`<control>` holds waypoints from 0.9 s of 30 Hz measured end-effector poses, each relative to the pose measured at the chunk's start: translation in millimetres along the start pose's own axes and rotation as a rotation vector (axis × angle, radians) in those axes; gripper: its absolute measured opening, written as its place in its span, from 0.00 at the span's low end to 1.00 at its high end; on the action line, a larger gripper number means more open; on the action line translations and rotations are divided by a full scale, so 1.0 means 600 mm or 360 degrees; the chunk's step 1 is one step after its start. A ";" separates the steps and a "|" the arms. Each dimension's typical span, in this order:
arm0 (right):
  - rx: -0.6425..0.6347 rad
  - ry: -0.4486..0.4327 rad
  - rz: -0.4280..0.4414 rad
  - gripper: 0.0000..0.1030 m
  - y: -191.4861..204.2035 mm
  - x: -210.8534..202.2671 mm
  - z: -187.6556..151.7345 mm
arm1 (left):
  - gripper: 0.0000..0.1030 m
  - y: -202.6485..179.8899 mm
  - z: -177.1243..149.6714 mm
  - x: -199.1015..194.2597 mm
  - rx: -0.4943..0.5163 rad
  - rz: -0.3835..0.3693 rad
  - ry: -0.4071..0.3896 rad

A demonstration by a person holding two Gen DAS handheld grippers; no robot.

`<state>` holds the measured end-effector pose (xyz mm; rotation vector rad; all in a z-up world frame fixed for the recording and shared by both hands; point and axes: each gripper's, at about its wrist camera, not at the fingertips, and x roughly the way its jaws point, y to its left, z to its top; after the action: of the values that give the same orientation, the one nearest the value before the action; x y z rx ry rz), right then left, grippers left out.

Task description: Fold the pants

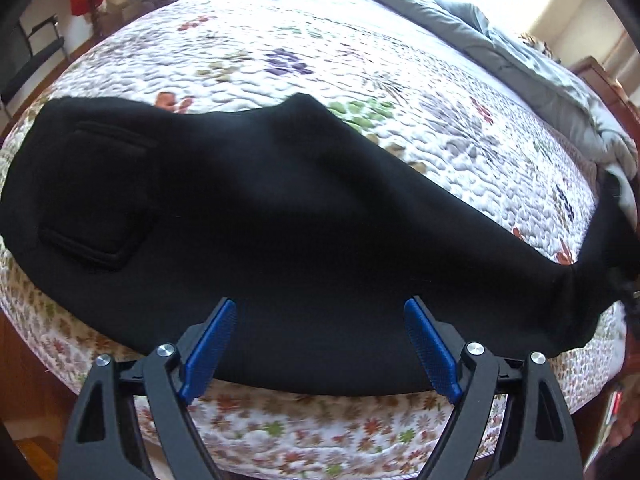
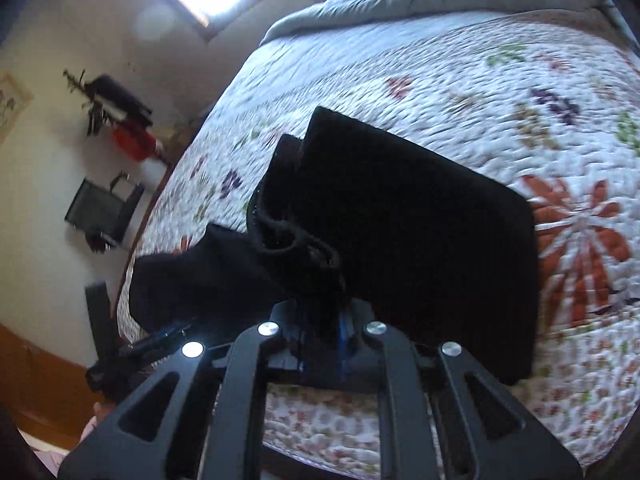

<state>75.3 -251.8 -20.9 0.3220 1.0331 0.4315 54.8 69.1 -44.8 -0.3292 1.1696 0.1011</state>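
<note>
Left gripper (image 1: 316,344) gapes wide over black pants (image 1: 280,216), lying left-right on the quilt (image 1: 360,64); right gripper (image 2: 324,328) pinches their bunched hem.

A bed (image 1: 280,40) covered by a floral quilt (image 1: 360,80) carried black pants (image 1: 280,200) and a rumpled grey duvet (image 1: 520,52) at its far end

black pants (image 1: 280,208), white floral quilt (image 1: 320,40), grey duvet (image 1: 520,52)
</note>
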 end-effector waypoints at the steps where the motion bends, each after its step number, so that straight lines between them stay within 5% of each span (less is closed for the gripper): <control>1: -0.0025 0.0033 0.0005 0.10 0.018 0.020 -0.004 | 0.84 0.009 0.001 -0.002 -0.0017 -0.0012 0.0000; 10: -0.0240 0.0302 0.0040 0.12 0.145 0.163 -0.050 | 0.84 0.061 0.004 -0.012 -0.0129 -0.0087 -0.0003; 14: -0.0281 0.0443 0.0037 0.27 0.157 0.217 -0.081 | 0.84 0.067 0.005 -0.003 -0.0150 -0.0107 0.0026; 16: -0.0271 0.0522 0.0115 0.45 0.154 0.222 -0.095 | 0.84 0.063 0.006 0.006 -0.0154 -0.0132 0.0055; 20: -0.0235 0.0519 0.0290 0.54 0.143 0.179 -0.100 | 0.84 0.039 0.007 0.030 -0.0154 -0.0224 0.0142; 27: -0.0088 0.0268 0.0160 0.56 0.045 0.047 -0.081 | 0.88 -0.040 -0.004 0.070 -0.0045 -0.0192 0.0233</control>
<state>39.8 -211.7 -53.3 0.2924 1.1702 0.5847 75.4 41.9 -79.4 -0.4369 1.2909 -0.0122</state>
